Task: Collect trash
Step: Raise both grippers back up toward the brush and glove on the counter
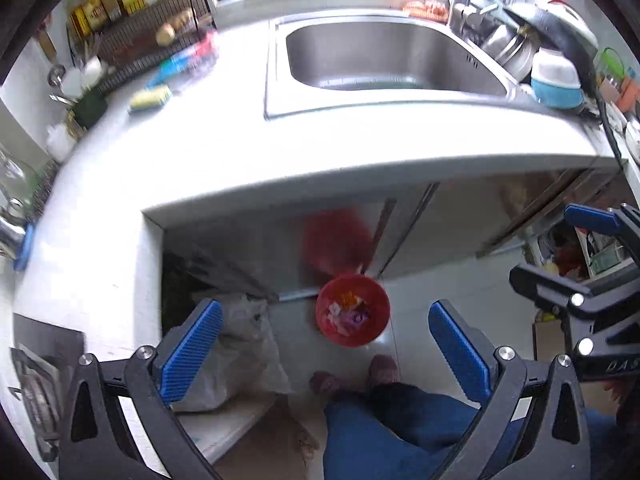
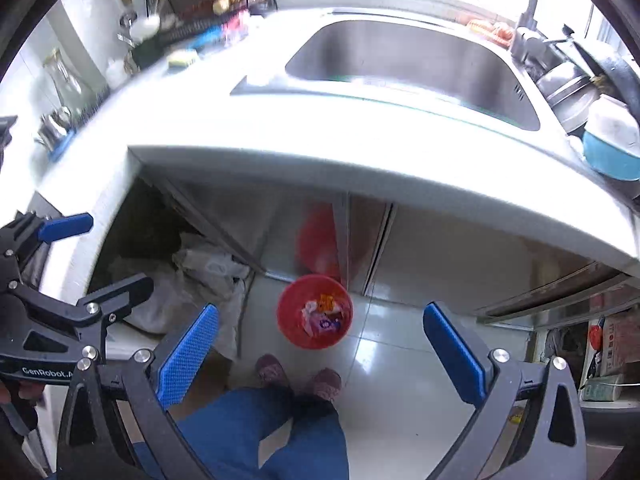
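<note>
Bin [image 2: 315, 311] upright on floor, mouth up, both hand-held grippers [image 1: 326, 350] [image 2: 320, 350] wide, empty.

Both wrist views look steeply down from above the white counter [image 1: 280, 152], well clear of the floor; each looks out between its own blue pads; both share the sink [image 2: 420, 64], the red bin [image 1: 353, 310] and the person's feet [image 2: 298, 376].
</note>
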A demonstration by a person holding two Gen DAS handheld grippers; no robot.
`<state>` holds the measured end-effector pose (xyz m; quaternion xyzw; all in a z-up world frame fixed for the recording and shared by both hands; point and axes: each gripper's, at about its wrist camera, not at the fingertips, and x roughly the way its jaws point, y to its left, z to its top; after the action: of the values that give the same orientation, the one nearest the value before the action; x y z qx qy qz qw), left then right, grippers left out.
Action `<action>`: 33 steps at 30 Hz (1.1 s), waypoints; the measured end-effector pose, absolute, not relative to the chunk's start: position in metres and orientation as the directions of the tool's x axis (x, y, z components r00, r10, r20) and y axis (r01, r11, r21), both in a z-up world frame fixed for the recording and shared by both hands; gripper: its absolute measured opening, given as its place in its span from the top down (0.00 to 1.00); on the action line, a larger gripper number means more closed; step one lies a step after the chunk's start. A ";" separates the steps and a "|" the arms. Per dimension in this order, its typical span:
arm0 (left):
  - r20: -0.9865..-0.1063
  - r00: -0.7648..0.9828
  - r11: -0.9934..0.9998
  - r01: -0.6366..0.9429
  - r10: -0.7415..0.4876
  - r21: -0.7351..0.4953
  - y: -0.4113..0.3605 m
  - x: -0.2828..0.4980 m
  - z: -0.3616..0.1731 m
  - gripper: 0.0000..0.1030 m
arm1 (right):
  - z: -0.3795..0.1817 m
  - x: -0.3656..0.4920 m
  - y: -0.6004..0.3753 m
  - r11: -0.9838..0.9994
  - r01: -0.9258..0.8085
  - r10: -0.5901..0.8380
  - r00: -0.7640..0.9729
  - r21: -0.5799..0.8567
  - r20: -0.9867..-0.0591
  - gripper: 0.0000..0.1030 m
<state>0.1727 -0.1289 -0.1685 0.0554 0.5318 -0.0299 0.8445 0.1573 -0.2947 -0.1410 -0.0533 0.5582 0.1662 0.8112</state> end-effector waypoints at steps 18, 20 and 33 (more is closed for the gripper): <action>-0.816 0.576 0.997 0.015 0.050 0.072 -0.087 0.223 -0.074 0.00 | -0.053 0.222 -0.259 0.905 -0.416 0.317 0.507 0.094 -0.801 0.01; -0.814 0.578 0.997 0.010 0.058 0.078 -0.075 0.232 -0.072 0.00 | -0.048 0.234 -0.252 0.896 -0.429 0.343 0.508 0.113 -0.790 0.01; -0.802 0.589 0.995 -0.071 0.100 0.072 0.027 0.331 -0.049 0.00 | -0.035 0.323 -0.165 0.866 -0.490 0.375 0.507 0.099 -0.776 0.01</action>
<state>0.3313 0.0271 -0.0491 0.0162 0.4505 0.0480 0.8913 0.3227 -0.1648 -0.0350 -0.0669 0.4291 0.2500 0.8654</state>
